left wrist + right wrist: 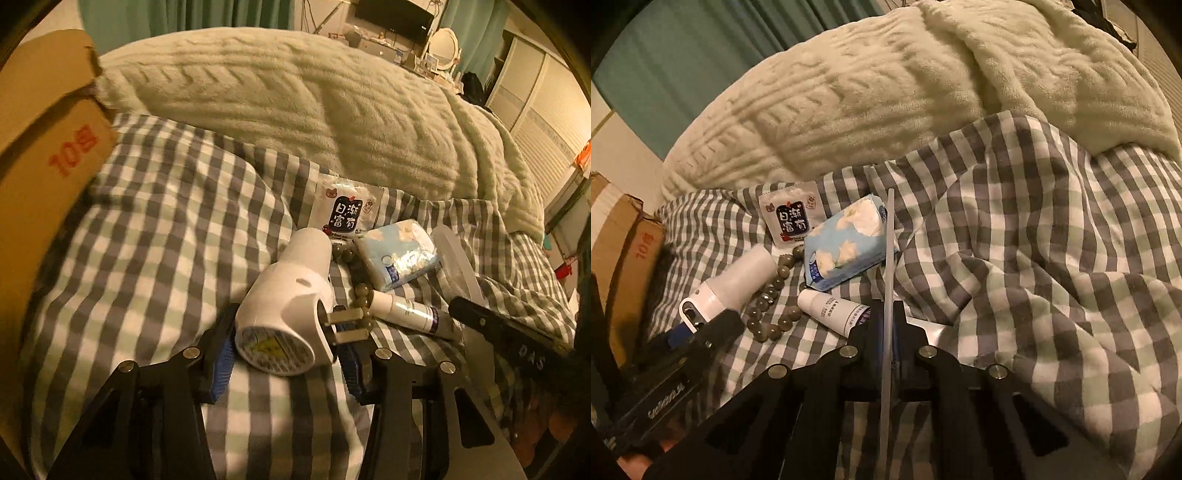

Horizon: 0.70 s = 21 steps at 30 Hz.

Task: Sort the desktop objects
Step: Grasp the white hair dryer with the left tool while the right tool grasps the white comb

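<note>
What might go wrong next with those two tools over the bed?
The rounded white appliance sits between the left tool's pads only at its end; it might slip. Its prongs lie by the bead bracelet, which may snag. The long translucent strip clamped in the right tool could knock the tissue pack.

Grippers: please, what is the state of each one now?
Left gripper: closed on the white hair dryer.
Right gripper: closed on a thin translucent ruler.
</note>
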Tool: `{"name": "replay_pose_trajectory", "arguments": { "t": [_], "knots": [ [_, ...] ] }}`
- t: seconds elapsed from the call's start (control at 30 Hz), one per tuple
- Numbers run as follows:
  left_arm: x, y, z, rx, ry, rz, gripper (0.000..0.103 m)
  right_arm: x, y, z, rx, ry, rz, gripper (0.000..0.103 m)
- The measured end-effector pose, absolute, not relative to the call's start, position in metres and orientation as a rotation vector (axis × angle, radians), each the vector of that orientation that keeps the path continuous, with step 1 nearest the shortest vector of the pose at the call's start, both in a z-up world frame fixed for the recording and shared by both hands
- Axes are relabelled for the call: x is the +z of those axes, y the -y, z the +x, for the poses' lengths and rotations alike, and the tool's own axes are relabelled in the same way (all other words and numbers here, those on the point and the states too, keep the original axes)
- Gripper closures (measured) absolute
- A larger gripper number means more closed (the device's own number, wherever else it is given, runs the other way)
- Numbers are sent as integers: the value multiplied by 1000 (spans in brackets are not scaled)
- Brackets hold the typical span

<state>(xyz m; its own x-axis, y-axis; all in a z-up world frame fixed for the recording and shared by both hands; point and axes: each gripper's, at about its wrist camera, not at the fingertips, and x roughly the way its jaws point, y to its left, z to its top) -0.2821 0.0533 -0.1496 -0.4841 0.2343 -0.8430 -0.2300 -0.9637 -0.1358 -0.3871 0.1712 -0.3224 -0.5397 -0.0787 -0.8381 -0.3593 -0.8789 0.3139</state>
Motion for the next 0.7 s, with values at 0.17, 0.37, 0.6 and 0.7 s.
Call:
{"name": "replay_pose_trajectory", "arguments": {
  "t": [0.17,0.37,0.6,0.7],
  "knots": [
    [-148,-50,-277,2503,24,-1364,55,-327,-175,-382,2544,-715,-1390,100],
    [-126,-40,-260,2506,101,-1284,55,-312,-184,-364,2588,-833,-1335,100],
    [-102,-35,-241,2519,125,-1233,55,-288,-178,-348,2634,-900,-1273,100],
    [-87,-30,-236,2522,142,-1205,55,-274,-175,-338,2663,-904,-1251,100]
  ]
}}
